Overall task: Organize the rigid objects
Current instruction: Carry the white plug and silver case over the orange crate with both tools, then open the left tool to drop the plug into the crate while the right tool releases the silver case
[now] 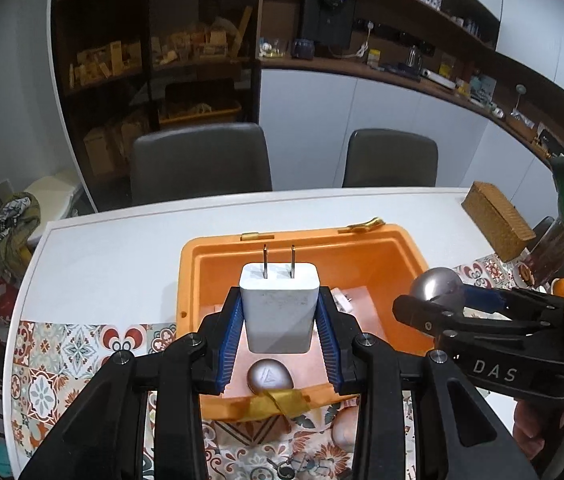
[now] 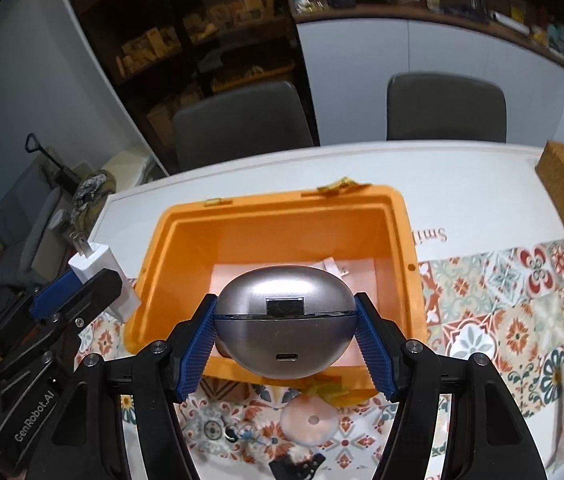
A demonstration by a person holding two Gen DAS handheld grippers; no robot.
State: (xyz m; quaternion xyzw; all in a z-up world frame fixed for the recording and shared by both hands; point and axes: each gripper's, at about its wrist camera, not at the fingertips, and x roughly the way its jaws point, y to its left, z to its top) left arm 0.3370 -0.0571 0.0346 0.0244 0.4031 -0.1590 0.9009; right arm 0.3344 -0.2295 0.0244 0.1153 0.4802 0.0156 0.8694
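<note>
Rigid objects were being gathered into an orange plastic bin (image 2: 278, 216) that stood on a white tabletop (image 1: 122, 240), its near edge over a tile-patterned mat (image 2: 501, 320). The bin was a deep, smooth-walled rectangular tub with rounded corners, strips of yellow tape on its rim, and a pale card lining its floor. Judging by what lay inside, sorting was partly done: a small grey pebble-shaped case (image 1: 270, 376) with a triangular mark and a small white item, too hidden to name, already rested on the floor. Two more pieces hung in the air, not yet dropped. A white wall charger (image 1: 280, 312), a matte, slightly scuffed block with rounded edges and two flat metal prongs pointing up and away, was clamped between the ribbed blue pads of the left gripper (image 1: 280, 320), whose jaws were clenched on its sides above the near part of the bin. A grey earbud case (image 2: 285, 320), a glossy metallic egg shape with a hinge seam, a dark hinge plate and a charging port, was grasped by the right gripper (image 2: 285, 336), its jaws pressed on both ends over the bin's near rim. Left on the mat in front of the bin were a translucent pinkish disc (image 2: 309, 420) and some small dark metal bits, likely keys, so several items probably remained. A woven box (image 1: 497, 220) sat well apart at the tabletop's far right.
</note>
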